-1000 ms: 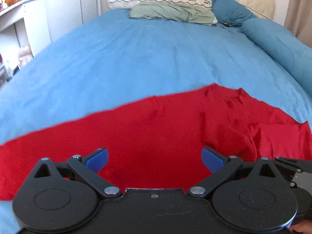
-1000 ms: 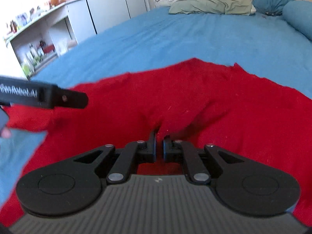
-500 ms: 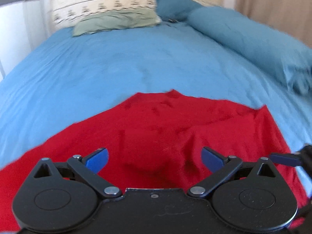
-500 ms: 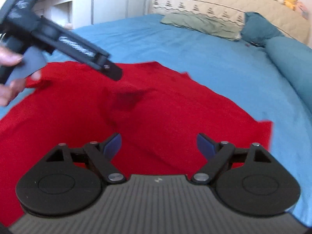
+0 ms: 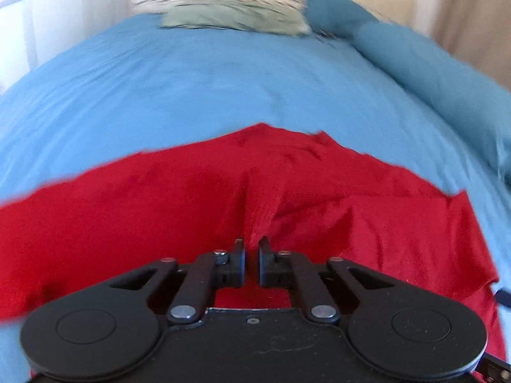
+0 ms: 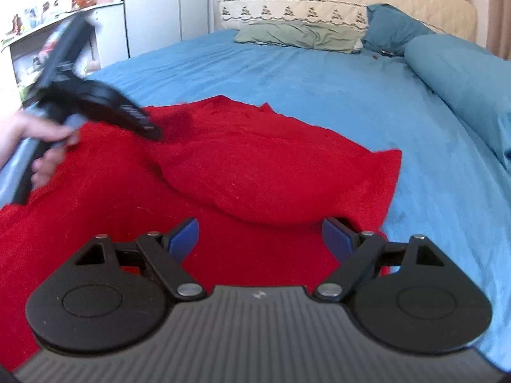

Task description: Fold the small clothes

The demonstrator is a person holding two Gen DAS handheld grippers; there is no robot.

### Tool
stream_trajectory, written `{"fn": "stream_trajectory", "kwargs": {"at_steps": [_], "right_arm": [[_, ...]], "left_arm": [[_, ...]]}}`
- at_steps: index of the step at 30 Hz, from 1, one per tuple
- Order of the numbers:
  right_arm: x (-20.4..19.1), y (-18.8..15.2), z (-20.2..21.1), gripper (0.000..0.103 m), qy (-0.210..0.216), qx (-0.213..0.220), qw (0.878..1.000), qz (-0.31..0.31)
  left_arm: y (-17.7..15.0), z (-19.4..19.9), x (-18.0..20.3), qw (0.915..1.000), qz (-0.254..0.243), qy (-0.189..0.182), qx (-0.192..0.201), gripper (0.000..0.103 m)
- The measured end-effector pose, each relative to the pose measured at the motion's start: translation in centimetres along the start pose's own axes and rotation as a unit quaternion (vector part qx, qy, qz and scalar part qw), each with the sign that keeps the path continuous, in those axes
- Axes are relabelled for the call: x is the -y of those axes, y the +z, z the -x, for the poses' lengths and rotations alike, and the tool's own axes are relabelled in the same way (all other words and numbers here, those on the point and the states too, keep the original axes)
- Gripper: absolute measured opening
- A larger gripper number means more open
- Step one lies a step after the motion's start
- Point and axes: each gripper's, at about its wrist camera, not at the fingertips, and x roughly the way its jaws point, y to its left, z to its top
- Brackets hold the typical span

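A red knit garment (image 5: 159, 198) lies spread on the blue bed sheet (image 5: 207, 89); in the right wrist view (image 6: 255, 166) part of it lies folded over in a raised hump. My left gripper (image 5: 251, 245) is shut on a pinched ridge of the red fabric. It also shows in the right wrist view (image 6: 153, 132), held by a hand at the left, its tip down on the garment. My right gripper (image 6: 260, 236) is open and empty, just above the near part of the garment.
A green pillow (image 6: 297, 35) and a cream patterned pillow (image 6: 293, 11) lie at the head of the bed. A blue bolster (image 6: 460, 73) runs along the right side. A white shelf unit (image 6: 64, 35) stands left of the bed.
My left gripper went from open to shut on the red fabric. My right gripper, shut on the garment a second ago, let go and opened. Part of the garment now lies folded over.
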Motion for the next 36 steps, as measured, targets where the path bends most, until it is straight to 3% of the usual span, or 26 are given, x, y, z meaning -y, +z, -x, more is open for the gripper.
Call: {"fn": "stream_trajectory", "kwargs": {"at_steps": [1,4,7,11,14,15,16,19,25,31,36], "right_arm": [[0.1,-0.2,0.2,0.1,-0.003,-0.003,1.0,-0.006],[0.5,-0.7,0.3,0.1,-0.012,-0.012,1.0,-0.017],[1.0,-1.1,0.6,0.1,-0.031,-0.019,0.999,-0.02],[1.8,-1.2,0.7,0.1,-0.071,-0.028,0.997,-0.013],[2.7,-1.3,0.1,0.1,-0.092,-0.036,0.995,-0.017],[3.1,-1.3,-0.3,0.1,-0.102,-0.04,0.994,-0.02],[3.5,-1.4,-0.7,0.1,-0.108,-0.044,0.993,-0.024],[4.6,-1.5,-2.2,0.1,-0.127,-0.042,0.99,-0.039],[6.7,-0.4,-4.3,0.1,-0.159,-0.024,0.984,-0.071],[8.5,-1.4,-4.0,0.099,-0.192,-0.023,0.974,-0.115],[9.8,-2.0,-3.0,0.1,-0.201,-0.026,0.971,-0.124]], "left_arm": [[-0.9,0.5,-0.9,0.9998,0.022,-0.002,0.001,0.01],[-3.4,0.9,-3.0,0.9978,0.066,-0.006,0.002,0.034],[-4.0,1.1,-4.3,0.9953,0.089,-0.032,0.021,0.038],[-2.5,0.6,-4.6,0.9932,0.104,-0.037,0.038,0.053],[-1.8,-0.1,-5.1,0.9921,0.111,-0.039,0.043,0.048],[-1.6,-0.6,-5.1,0.9924,0.11,-0.039,0.039,0.039],[-1.4,-0.8,-5.1,0.9932,0.105,-0.037,0.036,0.011],[-0.9,-0.8,-4.8,0.9945,0.089,-0.031,0.044,0.01],[0.1,1.8,-6.2,0.9888,0.074,0.016,0.129,0.01],[-1.9,0.7,-8.9,0.9891,0.097,0.032,0.106,0.01],[-3.4,0.9,-10.0,0.9876,0.125,0.02,0.092,0.02]]}}
